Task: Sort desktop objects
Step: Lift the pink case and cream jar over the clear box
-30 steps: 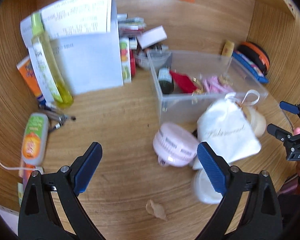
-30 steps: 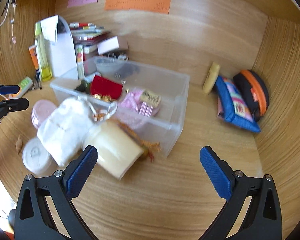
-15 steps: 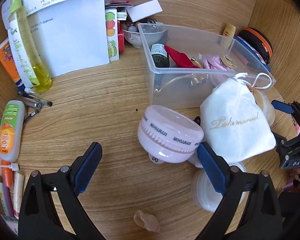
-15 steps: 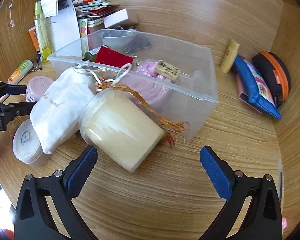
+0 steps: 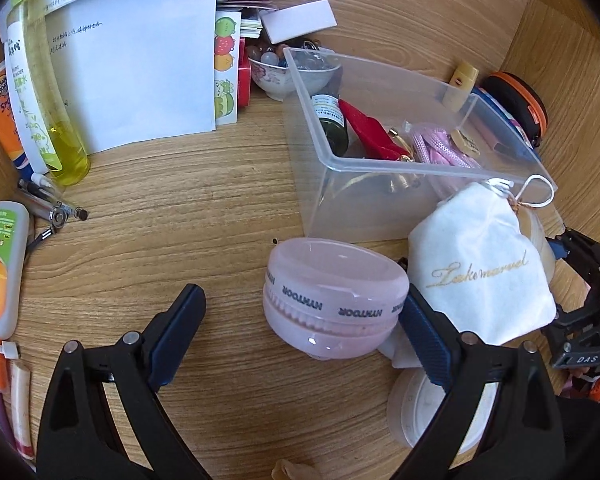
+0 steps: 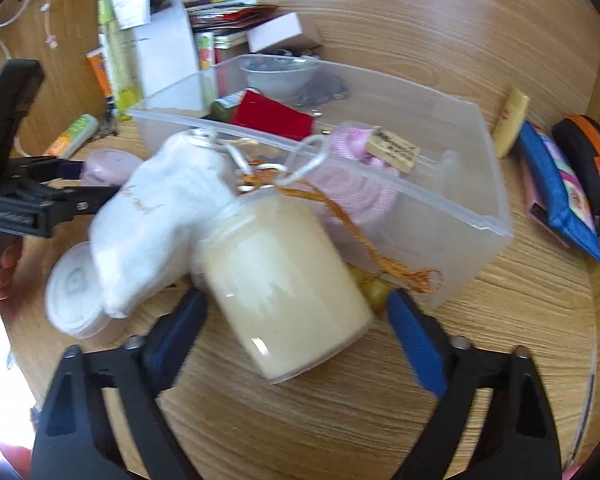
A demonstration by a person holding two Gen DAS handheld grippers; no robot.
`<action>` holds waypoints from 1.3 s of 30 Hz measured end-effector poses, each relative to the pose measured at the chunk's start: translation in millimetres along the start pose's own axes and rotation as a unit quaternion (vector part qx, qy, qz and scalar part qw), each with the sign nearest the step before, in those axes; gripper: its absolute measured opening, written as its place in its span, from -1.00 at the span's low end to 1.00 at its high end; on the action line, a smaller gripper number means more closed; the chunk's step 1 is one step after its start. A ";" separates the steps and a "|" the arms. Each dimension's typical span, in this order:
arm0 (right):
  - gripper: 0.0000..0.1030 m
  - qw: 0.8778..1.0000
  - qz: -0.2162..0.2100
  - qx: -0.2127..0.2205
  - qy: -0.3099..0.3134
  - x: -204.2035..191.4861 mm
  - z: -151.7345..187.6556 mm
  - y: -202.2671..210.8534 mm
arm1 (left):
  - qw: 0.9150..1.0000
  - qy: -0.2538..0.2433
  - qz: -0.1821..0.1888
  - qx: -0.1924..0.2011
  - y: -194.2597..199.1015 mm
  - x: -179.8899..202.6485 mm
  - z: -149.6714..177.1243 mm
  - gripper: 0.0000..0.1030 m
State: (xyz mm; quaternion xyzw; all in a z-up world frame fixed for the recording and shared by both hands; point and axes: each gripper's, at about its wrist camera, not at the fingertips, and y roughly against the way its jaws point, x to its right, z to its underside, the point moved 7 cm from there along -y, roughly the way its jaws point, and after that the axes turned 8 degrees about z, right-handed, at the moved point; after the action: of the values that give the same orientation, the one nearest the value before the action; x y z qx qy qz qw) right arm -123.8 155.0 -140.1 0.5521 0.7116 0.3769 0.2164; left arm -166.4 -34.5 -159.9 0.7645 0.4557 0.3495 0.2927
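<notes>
We see our left gripper (image 5: 300,332) angled steeply down at the table (image 5: 204,216), jaws spread wide, its right finger just beside the pink round case (image 5: 334,300), which lies near the front wall of the clear bin (image 5: 380,168); no pad presses on it. Our right gripper (image 6: 296,320) tilts down likewise, its jaws closing around the cream jar (image 6: 284,280), which lies on its side against the bin, the pads not yet touching it. The white pouch (image 6: 156,216) rests between jar and case.
</notes>
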 end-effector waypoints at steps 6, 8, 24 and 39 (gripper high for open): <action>0.20 1.000 -0.002 0.004 0.013 0.7 6.4 7.1 | 1.000 -0.001 0.006 0.001 -0.8 2.1 0.1 0.69; 0.14 1.000 -0.019 0.000 0.005 4.2 10.6 10.9 | 1.000 0.001 0.007 -0.001 -2.6 2.2 -0.4 0.61; 0.29 0.998 -0.046 -0.031 0.035 0.7 -0.3 4.8 | 1.000 -0.011 0.003 -0.022 -13.5 10.4 -4.2 0.41; 0.22 0.998 -0.063 -0.001 0.027 -0.7 3.5 8.9 | 1.000 0.024 -0.004 -0.001 0.6 -4.2 4.3 0.21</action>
State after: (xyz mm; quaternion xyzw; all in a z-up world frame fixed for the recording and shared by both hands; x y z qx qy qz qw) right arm -115.5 156.4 -135.4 0.4959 0.7499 0.3781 0.2211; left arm -164.1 -39.1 -163.1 0.7540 0.4654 0.3669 0.2834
